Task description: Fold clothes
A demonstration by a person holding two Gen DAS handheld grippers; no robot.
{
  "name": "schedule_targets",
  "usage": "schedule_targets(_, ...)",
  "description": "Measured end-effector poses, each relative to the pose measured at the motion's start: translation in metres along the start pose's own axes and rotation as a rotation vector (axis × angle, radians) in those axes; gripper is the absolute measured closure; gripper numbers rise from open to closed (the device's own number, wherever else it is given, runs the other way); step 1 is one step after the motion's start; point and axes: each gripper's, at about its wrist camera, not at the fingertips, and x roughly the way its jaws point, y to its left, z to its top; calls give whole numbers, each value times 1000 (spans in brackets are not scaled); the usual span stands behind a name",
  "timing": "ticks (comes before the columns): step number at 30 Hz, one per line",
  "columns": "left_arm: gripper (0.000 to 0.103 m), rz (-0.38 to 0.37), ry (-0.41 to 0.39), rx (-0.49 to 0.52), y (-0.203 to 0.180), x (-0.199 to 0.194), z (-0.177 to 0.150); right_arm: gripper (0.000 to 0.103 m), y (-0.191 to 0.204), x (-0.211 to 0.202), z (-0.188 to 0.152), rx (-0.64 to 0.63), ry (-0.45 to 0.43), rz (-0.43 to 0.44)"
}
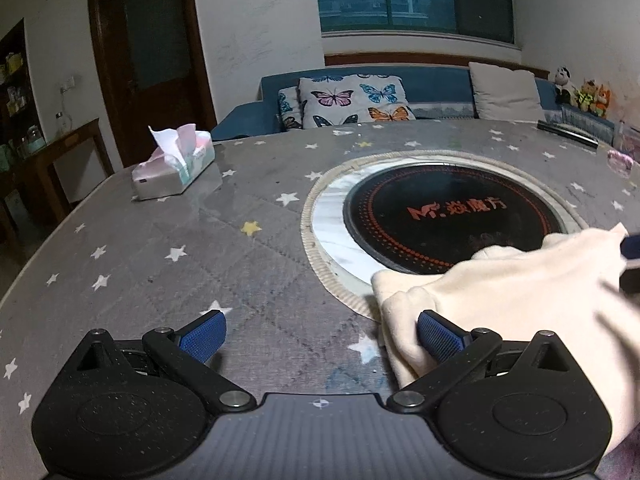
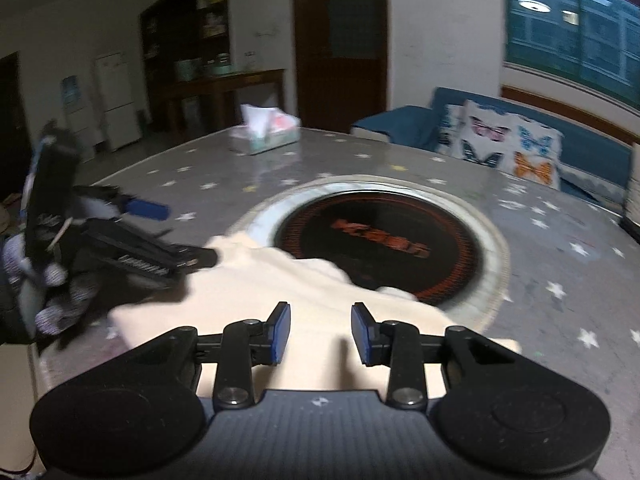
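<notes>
A cream garment (image 1: 500, 292) lies bunched on the grey star-print table (image 1: 160, 260), its far edge over the round cooktop. My left gripper (image 1: 320, 332) is open wide just above the table; its right finger (image 1: 438, 334) rests against the garment's left edge and nothing is between the pads. In the right wrist view the cream garment (image 2: 260, 280) spreads under my right gripper (image 2: 322, 332), whose blue pads stand a little apart over the cloth without pinching it. My left gripper (image 2: 172, 232), blurred, shows there at the garment's left corner, held by a hand in a striped glove (image 2: 60, 280).
A black round cooktop (image 1: 452, 220) with a pale rim is set into the table. A tissue box (image 1: 174, 168) stands at the far left. A blue sofa with butterfly cushions (image 1: 352, 100) lies beyond the table. A dark bar (image 1: 568, 134) rests at the far right edge.
</notes>
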Motion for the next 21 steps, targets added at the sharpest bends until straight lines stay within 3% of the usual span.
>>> schedule_targets(5,0,23,2,-35,14,-5,3,66,38,6,2,-103,27,90)
schedule_targets(13,14,0,30,-168,45,-14,1,65,104,23,1,-317,76,206)
schedule_targets(21,15,-107,54,-303,60,-26,-1,62,152,36,-11,-520,86,154)
